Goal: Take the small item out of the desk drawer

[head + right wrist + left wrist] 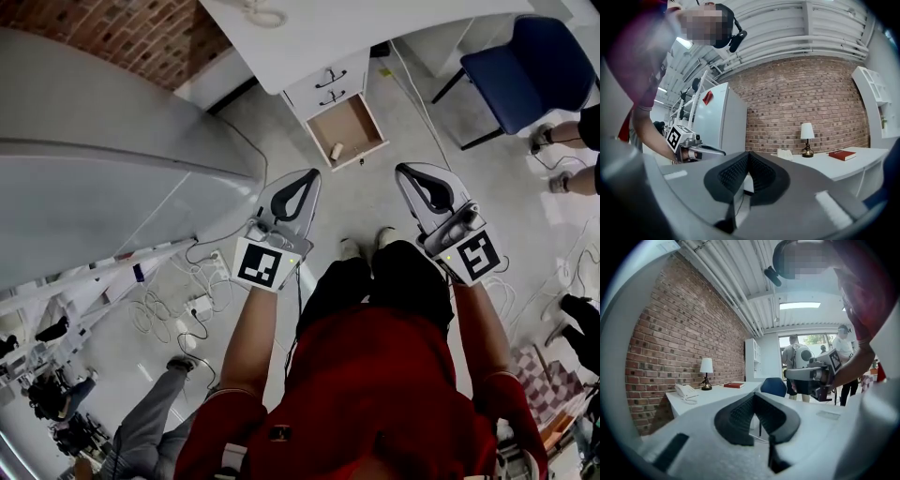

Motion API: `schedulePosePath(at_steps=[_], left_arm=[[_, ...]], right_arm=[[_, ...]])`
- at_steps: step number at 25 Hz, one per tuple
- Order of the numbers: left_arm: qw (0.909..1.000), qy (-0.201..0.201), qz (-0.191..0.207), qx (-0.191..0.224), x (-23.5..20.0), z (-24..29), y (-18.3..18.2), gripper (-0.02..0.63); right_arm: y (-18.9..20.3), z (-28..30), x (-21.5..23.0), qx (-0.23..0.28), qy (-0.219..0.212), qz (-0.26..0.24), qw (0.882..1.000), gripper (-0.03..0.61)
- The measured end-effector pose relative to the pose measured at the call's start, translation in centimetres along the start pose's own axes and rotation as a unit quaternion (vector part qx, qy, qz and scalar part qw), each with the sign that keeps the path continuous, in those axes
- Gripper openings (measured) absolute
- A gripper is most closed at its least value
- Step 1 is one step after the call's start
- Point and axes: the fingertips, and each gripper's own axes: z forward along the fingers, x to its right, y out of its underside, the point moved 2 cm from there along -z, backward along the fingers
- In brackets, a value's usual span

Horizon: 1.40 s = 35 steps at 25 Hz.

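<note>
The bottom desk drawer (364, 120) stands pulled open on the floor side of the white desk (319, 33). A small pale cylinder, the small item (337, 150), lies near the drawer's front left corner. My left gripper (312, 174) and right gripper (403, 169) are held side by side at waist height, short of the drawer and apart from it. Both point toward it. In the left gripper view the jaws of the left gripper (754, 397) meet with nothing between them. The right gripper (749, 154) is shut and empty too.
Two closed drawers (328, 82) sit above the open one. A blue chair (530, 66) stands right of the desk, with a cable on the floor. A lamp (706, 373), phone (685, 391) and red book (734, 385) are on the desk. People stand around.
</note>
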Motion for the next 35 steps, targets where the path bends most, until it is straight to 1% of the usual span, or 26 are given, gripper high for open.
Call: schedulePosePath(at_steps=[4, 8, 11, 14, 19, 23, 25, 29, 35], left_arm=[[0.9999, -0.006, 0.003, -0.009, -1.7, 2.4, 3.0, 0.005], [0.9997, -0.015, 0.005, -0.021, -3.5, 5.0, 7.0, 0.005], [0.9993, -0.017, 0.008, -0.031, -4.2, 6.8, 10.8, 0.005], [0.9989, -0.018, 0.007, -0.044, -5.0, 8.0, 15.1, 0.005], [0.9981, -0.021, 0.009, -0.058, -7.5, 9.7, 22.1, 0.005], [0.9972, -0.023, 0.016, -0.07, -8.5, 10.5, 27.3, 0.005], [0.9972, -0.023, 0.013, -0.07, -8.6, 11.0, 29.5, 0.005], [0.9963, -0.022, 0.008, -0.083, -8.9, 12.1, 34.6, 0.005], [0.9959, -0.014, 0.011, -0.088, -9.3, 13.7, 41.1, 0.005]], right_arm=[[2.9, 1.4, 2.1, -0.003, -0.009, 0.0, 1.0, 0.012], [6.6, 2.9, 4.7, -0.005, -0.019, -0.001, 1.0, 0.012], [10.1, 3.3, 6.4, -0.006, -0.025, 0.0, 1.0, 0.012], [14.3, 3.7, 7.5, -0.02, -0.037, -0.005, 0.999, 0.012], [20.1, 5.7, 10.0, -0.02, -0.037, -0.005, 0.999, 0.012], [24.4, 6.6, 11.0, -0.016, -0.042, -0.012, 0.999, 0.012], [26.7, 6.8, 11.2, -0.016, -0.043, -0.012, 0.999, 0.012], [31.6, 6.9, 11.8, -0.023, -0.044, -0.008, 0.999, 0.012], [37.8, 6.7, 13.1, -0.021, -0.037, -0.014, 0.999, 0.012]])
